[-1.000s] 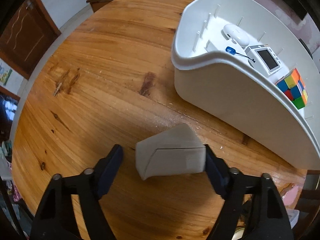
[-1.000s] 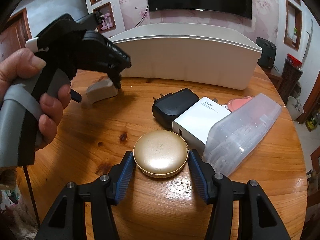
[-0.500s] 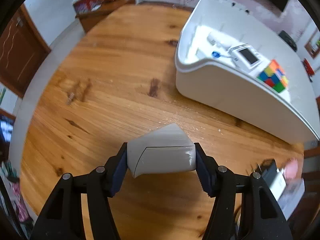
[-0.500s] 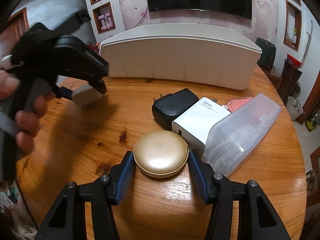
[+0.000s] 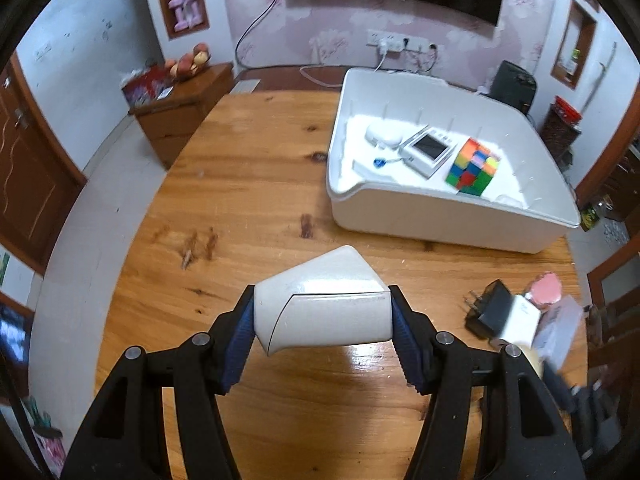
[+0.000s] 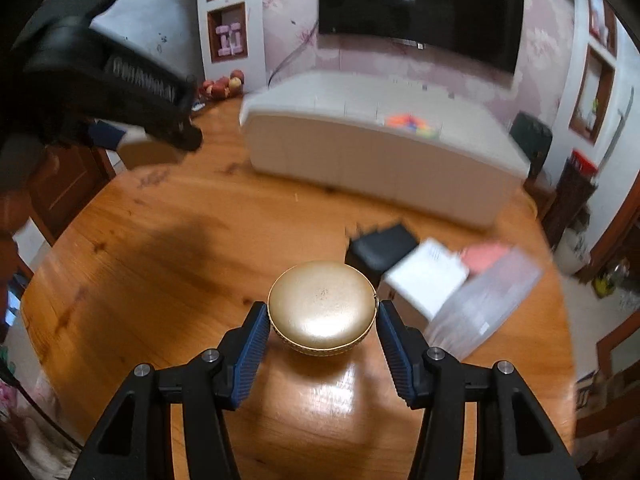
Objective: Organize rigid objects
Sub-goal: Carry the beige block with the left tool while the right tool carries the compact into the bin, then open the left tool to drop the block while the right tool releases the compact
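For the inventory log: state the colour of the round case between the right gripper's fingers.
Metallic gold. The round case shows best in the right wrist view.

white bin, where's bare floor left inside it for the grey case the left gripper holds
In the white bin, bare floor lies along the far wall and in the right part past the colour cube. The near-left is crowded: white oval case, screen device, blue item.

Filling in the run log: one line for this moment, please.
left tongs: shut on grey case, lifted | right tongs: shut on gold compact, lifted | white bin: ahead
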